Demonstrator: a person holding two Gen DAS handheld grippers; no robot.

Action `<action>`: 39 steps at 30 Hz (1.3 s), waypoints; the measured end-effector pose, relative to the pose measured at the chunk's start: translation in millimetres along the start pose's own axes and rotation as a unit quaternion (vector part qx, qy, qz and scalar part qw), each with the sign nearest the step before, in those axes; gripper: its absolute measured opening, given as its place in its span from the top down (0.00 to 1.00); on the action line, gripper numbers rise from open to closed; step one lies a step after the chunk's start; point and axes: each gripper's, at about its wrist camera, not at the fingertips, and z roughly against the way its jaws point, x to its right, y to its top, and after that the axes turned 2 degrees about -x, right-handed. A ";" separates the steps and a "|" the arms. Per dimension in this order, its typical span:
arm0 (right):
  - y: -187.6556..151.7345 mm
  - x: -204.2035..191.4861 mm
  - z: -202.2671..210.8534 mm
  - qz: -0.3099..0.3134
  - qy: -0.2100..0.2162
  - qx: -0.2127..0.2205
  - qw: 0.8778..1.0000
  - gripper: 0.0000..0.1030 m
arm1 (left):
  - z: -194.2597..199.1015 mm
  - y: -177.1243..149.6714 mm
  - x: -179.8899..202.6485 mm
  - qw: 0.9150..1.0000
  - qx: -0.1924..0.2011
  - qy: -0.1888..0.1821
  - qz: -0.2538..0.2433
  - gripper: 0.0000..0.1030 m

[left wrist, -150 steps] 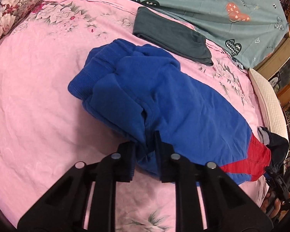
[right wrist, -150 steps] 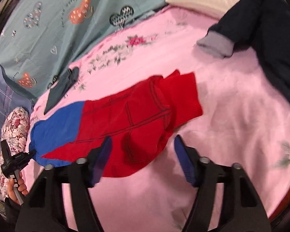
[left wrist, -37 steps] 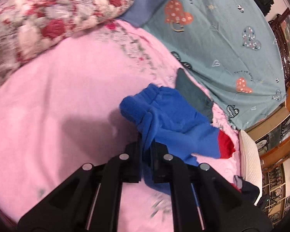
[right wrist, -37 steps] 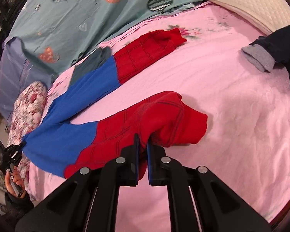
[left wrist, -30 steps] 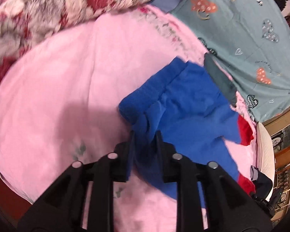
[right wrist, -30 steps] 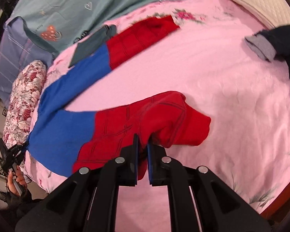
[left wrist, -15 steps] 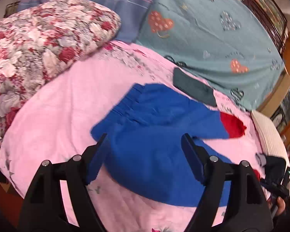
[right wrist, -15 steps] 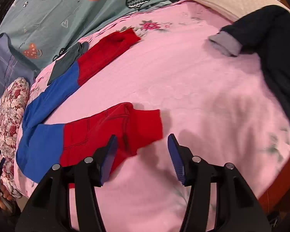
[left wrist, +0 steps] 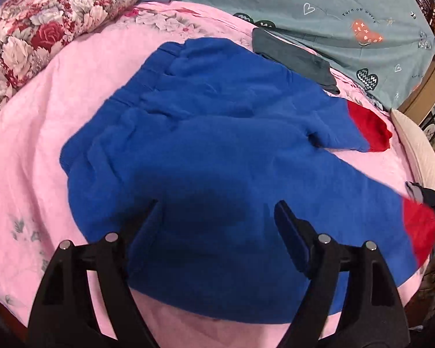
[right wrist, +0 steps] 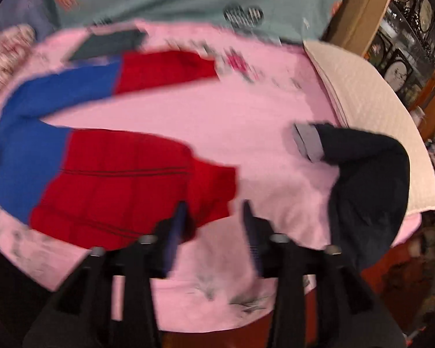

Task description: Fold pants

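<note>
The pants (left wrist: pixel 217 133) are blue with red lower legs and lie spread flat on the pink bed sheet (left wrist: pixel 58 92), waistband at the far left, both legs apart toward the right. My left gripper (left wrist: pixel 217 211) is open and empty just above the near hip area. In the right wrist view, which is blurred, the near red leg end (right wrist: pixel 124 179) lies left of my right gripper (right wrist: pixel 213 206), which is open and empty over the sheet beside the cuff. The far leg (right wrist: pixel 165 69) lies further back.
A folded dark grey garment (left wrist: pixel 293 55) lies beyond the pants. A floral pillow (left wrist: pixel 49 29) is at the far left, a teal heart-print blanket (left wrist: pixel 333 5) behind. A dark navy garment (right wrist: pixel 365 174) and a white pillow (right wrist: pixel 371 101) lie at the right; the bed edge is near.
Both grippers have let go of the pants and opened. The pants now lie spread flat. The left gripper has moved closer over the hip; the right gripper has swung sideways.
</note>
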 end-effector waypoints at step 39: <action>217.3 -228.7 -147.9 0.025 0.236 -0.048 0.970 0.41 | -119.6 200.8 -64.5 0.991 -0.023 0.114 0.067 0.06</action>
